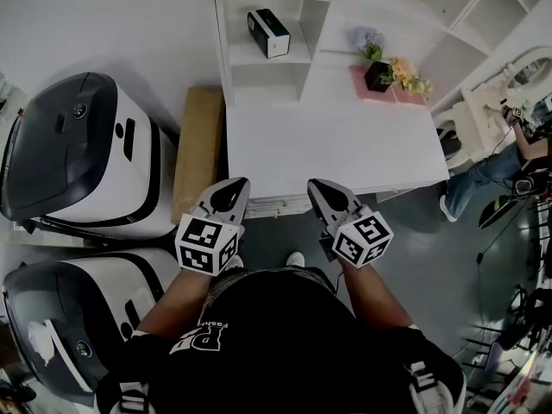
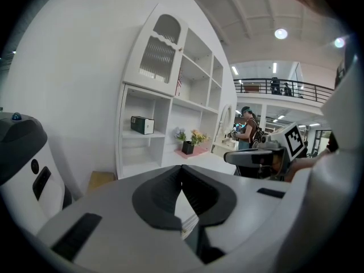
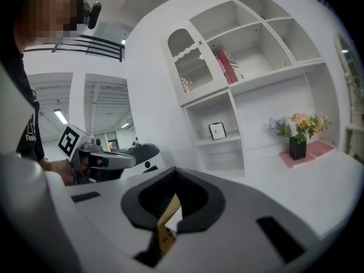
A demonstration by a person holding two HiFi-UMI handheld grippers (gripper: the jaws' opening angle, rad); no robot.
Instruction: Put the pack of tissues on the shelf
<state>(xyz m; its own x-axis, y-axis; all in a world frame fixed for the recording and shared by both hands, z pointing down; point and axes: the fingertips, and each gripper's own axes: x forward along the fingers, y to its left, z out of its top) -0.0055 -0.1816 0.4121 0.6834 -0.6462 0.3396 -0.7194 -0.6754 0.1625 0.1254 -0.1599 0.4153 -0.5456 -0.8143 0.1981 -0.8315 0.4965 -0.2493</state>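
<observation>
The white desk (image 1: 328, 145) is the reference for all positions. A white shelf (image 1: 222, 50) stands on the rear of the desk, with open cubbies and one cabinet door above them. Two large white machines (image 1: 78, 153) with dark tops sit on the floor left of the desk. A brown carton (image 1: 198, 145) stands just beside the desk's left edge, between the desk and the machines. A person (image 1: 492, 175) in jeans is to the right of the desk. The left gripper (image 1: 233, 185) and the right gripper (image 1: 321, 186) are held side by side at the desk's front edge, both pointing toward the shelf. Each gripper's jaws are closed tip to tip with nothing between them. A pink mat (image 1: 405, 96) lies at the rear right of the desk, and a black pot of flowers (image 1: 378, 74) stands on it. The pack (image 1: 268, 33), a dark box with a white end, lies on a board in the leftmost cubby at the desk's rear left, well apart from both grippers.
</observation>
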